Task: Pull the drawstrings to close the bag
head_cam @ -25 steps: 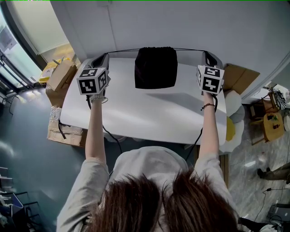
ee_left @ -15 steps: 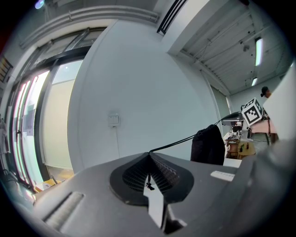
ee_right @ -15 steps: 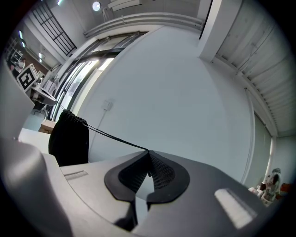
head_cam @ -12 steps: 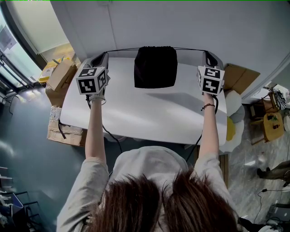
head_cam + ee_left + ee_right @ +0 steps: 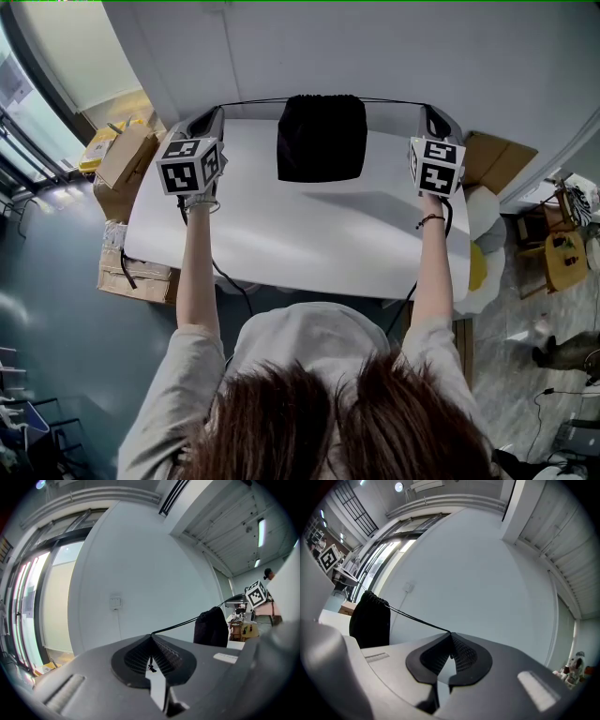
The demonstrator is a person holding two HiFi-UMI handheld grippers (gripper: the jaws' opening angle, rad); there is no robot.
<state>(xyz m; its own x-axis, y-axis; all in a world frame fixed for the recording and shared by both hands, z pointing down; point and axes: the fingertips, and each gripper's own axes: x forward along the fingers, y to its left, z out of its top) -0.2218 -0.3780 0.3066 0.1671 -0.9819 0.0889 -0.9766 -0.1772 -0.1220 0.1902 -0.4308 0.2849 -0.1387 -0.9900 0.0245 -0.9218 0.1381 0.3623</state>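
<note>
A black drawstring bag (image 5: 322,139) stands on the white table (image 5: 300,234) near its far edge, its top gathered tight. Two thin black drawstrings run taut from the bag's top, one to each side. My left gripper (image 5: 214,114) is at the table's far left corner, shut on the left drawstring (image 5: 253,101); in the left gripper view the drawstring (image 5: 183,622) leads from the pinched jaws (image 5: 151,637) to the bag (image 5: 211,627). My right gripper (image 5: 427,112) is at the far right corner, shut on the right drawstring (image 5: 389,101); the drawstring (image 5: 417,618) runs from the jaws (image 5: 450,634) to the bag (image 5: 370,620).
A white wall stands just behind the table. Cardboard boxes (image 5: 127,159) lie on the floor to the left, another box (image 5: 492,159) and a small wooden stool (image 5: 567,258) to the right. The person's arms reach over the table's near edge.
</note>
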